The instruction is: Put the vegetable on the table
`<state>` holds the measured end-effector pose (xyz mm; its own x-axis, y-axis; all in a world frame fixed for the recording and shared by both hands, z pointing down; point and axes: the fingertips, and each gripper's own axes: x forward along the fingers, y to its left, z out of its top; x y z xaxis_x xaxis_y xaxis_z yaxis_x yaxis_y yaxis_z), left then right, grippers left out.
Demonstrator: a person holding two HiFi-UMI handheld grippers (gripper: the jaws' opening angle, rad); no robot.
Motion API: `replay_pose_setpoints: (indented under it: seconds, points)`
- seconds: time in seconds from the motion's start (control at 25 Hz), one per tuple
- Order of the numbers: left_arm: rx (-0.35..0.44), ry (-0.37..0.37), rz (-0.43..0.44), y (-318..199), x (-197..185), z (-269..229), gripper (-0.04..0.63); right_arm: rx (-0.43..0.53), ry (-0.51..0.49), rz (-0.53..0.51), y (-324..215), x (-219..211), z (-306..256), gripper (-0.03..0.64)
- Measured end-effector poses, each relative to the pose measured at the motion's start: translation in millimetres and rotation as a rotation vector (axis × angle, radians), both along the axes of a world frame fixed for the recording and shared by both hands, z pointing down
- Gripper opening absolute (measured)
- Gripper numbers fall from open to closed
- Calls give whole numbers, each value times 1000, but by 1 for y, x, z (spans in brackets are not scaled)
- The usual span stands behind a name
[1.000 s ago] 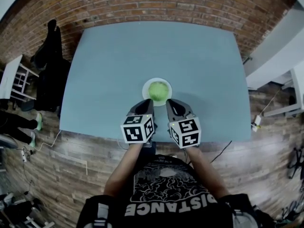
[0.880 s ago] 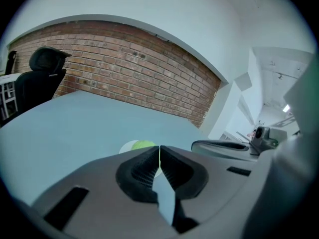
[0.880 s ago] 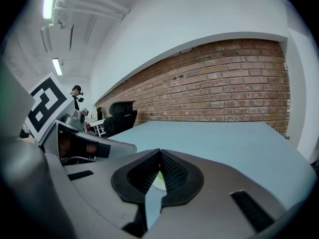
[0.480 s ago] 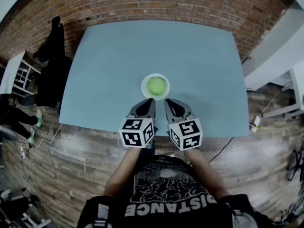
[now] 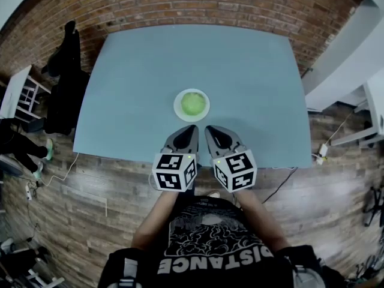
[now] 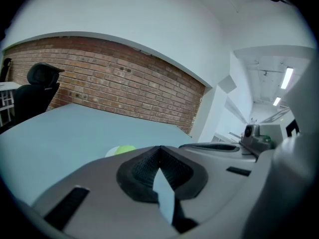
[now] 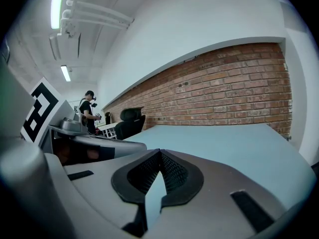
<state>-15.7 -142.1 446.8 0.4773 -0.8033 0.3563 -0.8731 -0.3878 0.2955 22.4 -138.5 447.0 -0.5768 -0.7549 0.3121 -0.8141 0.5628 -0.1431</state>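
Observation:
A round green vegetable (image 5: 192, 103) sits in a white plate (image 5: 180, 111) near the middle of the blue-grey table (image 5: 132, 83). In the left gripper view the vegetable (image 6: 124, 149) peeks just over the jaws. My left gripper (image 5: 187, 131) and right gripper (image 5: 212, 131) hover side by side over the table's near edge, a short way short of the plate. Both are shut, jaw tips meeting, with nothing held. The left gripper (image 6: 159, 149) points toward the plate. The right gripper (image 7: 159, 153) faces open table.
A brick wall (image 5: 198, 5) runs behind the table. A black office chair (image 5: 63, 83) and a white shelf (image 5: 18, 98) stand to the left. A person (image 7: 88, 114) stands far off in the right gripper view. White furniture (image 5: 360, 83) is at the right.
Both grippers have drawn back slightly toward the table's near edge, widening the gap to the plate. They remain shut and empty.

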Motion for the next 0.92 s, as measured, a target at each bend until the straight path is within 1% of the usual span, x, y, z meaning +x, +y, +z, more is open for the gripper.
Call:
replay_pose_setpoints:
  seconds: [0.2,0.68,0.92]
  points:
    - [13,-13,3,6,5,-3,0,6,-3,-3,7,2,-2,8]
    - [49,-13,-13,12,9,-10,0,17,-8,-1,14,5,-4,8]
    - [43,-22,-13,11,10,-7,0,21,-8,-1,13,7,-4,8]
